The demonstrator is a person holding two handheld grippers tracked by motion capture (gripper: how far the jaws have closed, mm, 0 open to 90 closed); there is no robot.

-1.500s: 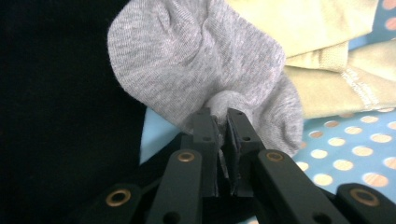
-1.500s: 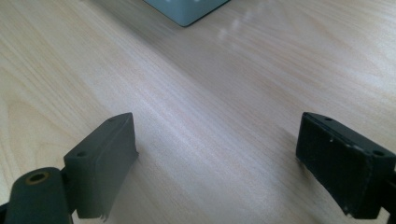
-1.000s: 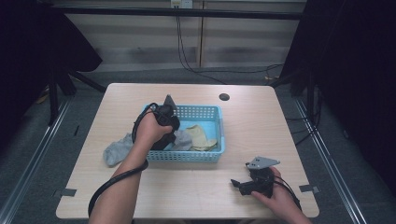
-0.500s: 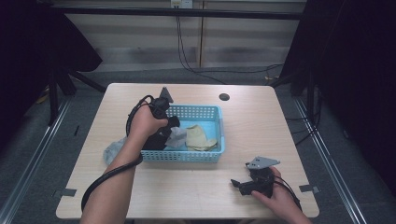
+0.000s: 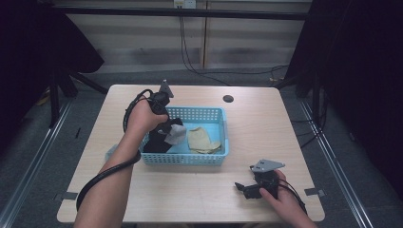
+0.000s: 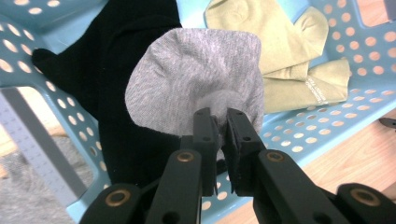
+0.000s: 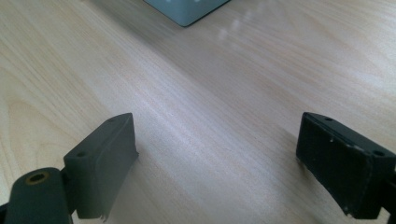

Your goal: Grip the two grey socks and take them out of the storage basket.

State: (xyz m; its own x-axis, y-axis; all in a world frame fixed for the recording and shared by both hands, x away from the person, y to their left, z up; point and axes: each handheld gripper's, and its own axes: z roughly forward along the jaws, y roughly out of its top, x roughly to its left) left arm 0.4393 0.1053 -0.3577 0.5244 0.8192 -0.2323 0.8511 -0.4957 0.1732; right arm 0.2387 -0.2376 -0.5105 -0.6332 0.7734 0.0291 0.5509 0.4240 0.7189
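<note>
Overhead, a pale wooden table [image 5: 285, 137] carries one light blue perforated plastic basket [image 5: 209, 159], set a little left of the table's middle. One small dark round hole [image 5: 228, 99] sits near the far edge.

Inside the basket lie three cloth pieces: a black fabric piece [image 6: 116, 70] at the left end, a folded beige cloth [image 6: 289, 56] towards the right end, and a small grey knitted cloth [image 6: 196, 74] lifted above them. The left gripper [image 6: 219, 123] has its two black jaws clamped together on a pinch of the grey knitted cloth, which hangs from them over the basket's left end — its lower edge is hidden behind the jaws. In the high view the person's left hand [image 5: 142, 116] and forearm cover much of the gripper and the basket's left wall.

A second grey fabric heap [image 6: 28, 186] lies on the table just outside the basket's left end; it is blurred in the left gripper view and mostly hidden under the forearm from above, so its shape is hard to make out.

The right gripper [image 7: 217, 158] rests low over bare wood near the table's front right corner, well apart from the basket, held by the person's right hand [image 5: 280, 197]. Its two jaws stand wide apart with nothing between them — one blurred basket corner is cut off at the top of the right gripper view.
</note>
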